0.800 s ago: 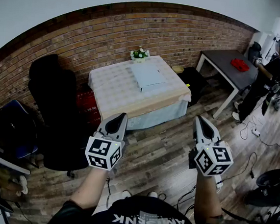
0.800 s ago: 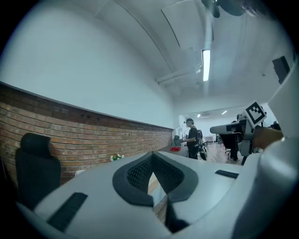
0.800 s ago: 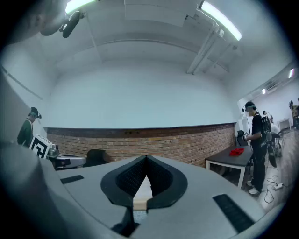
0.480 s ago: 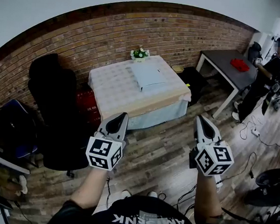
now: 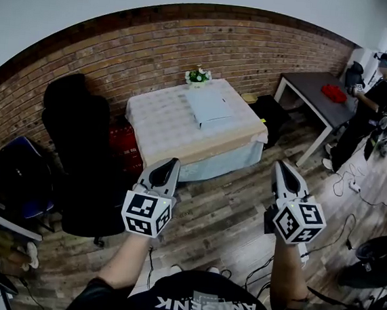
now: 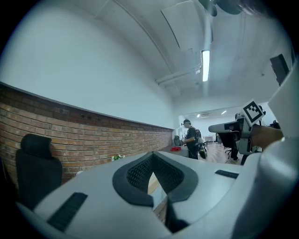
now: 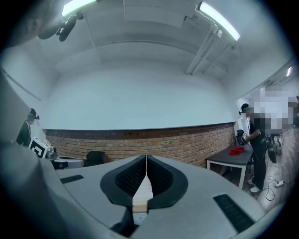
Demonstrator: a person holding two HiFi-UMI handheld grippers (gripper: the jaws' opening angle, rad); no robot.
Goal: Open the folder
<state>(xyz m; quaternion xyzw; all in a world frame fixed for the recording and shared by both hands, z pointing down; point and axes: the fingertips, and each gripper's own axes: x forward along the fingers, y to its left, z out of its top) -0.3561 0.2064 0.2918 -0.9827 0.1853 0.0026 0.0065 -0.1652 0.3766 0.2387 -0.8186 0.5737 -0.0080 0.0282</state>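
Barely any shift since earlier: left tool [image 5: 173, 161] and right tool [image 5: 279, 164] sit a touch lower in head view. Both are level, jaws pressed together, nothing pinched. Pale blue flat folder [image 5: 208, 107], apparently closed, lies well ahead of and between both tools on cloth-covered surface [image 5: 157, 123]. Approach step, I judge. Next: close in, work a tip under the cover edge.
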